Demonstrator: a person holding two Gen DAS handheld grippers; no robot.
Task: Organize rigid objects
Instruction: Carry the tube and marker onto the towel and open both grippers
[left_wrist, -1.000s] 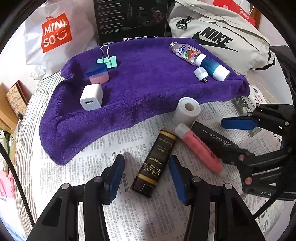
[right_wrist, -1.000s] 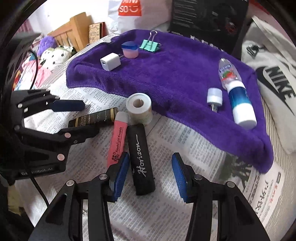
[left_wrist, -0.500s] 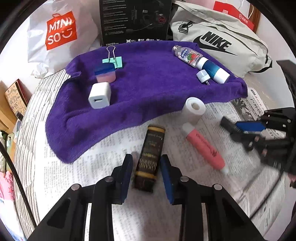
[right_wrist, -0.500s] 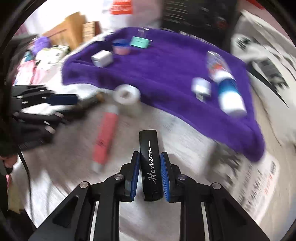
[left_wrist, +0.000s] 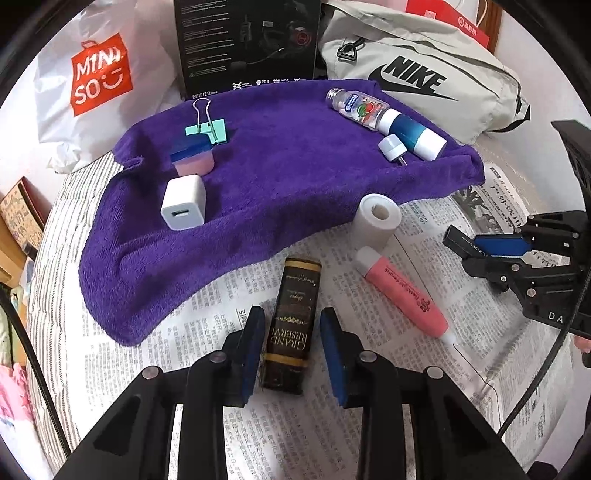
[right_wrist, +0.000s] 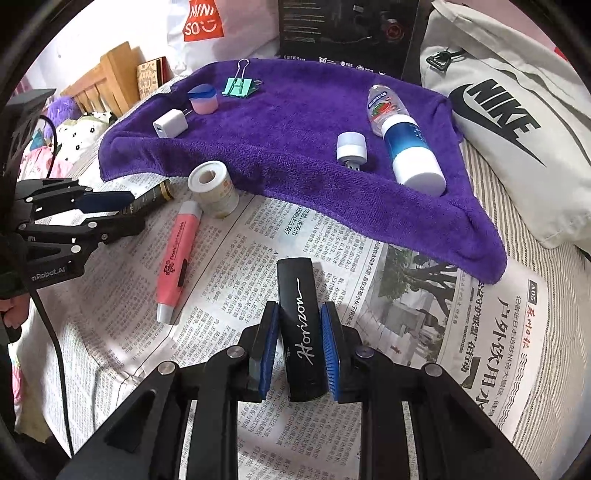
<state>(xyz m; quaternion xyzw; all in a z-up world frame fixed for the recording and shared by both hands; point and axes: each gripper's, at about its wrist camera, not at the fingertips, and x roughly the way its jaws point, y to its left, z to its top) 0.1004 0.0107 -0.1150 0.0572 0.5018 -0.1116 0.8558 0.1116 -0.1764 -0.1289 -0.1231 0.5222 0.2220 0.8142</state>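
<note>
My left gripper (left_wrist: 291, 332) straddles a dark brown "Grand Reserve" box (left_wrist: 293, 321) lying on the newspaper; its pads stand close on both sides, with a small gap on the right. My right gripper (right_wrist: 300, 332) is shut on a black "Horizon" case (right_wrist: 301, 325), held above the newspaper. A pink highlighter (left_wrist: 400, 293) and a white tape roll (left_wrist: 376, 219) lie on the paper. The purple towel (left_wrist: 277, 177) holds a white charger (left_wrist: 183, 206), a pink-and-blue box (left_wrist: 192, 157), a teal binder clip (left_wrist: 207, 127), a small bottle (left_wrist: 356, 107), a blue-white tube (left_wrist: 413, 134) and a small white plug (left_wrist: 391, 146).
Behind the towel stand a Miniso bag (left_wrist: 99, 77), a black Edifier box (left_wrist: 247, 44) and a grey Nike bag (left_wrist: 417, 70). Newspaper (right_wrist: 498, 332) covers the striped bed. A wooden frame (right_wrist: 99, 81) and soft toys are at the far left in the right wrist view.
My right gripper closed on the Horizon case and carried it away from the highlighter, to the right. My left gripper moved over the brown box and narrowed around it.
</note>
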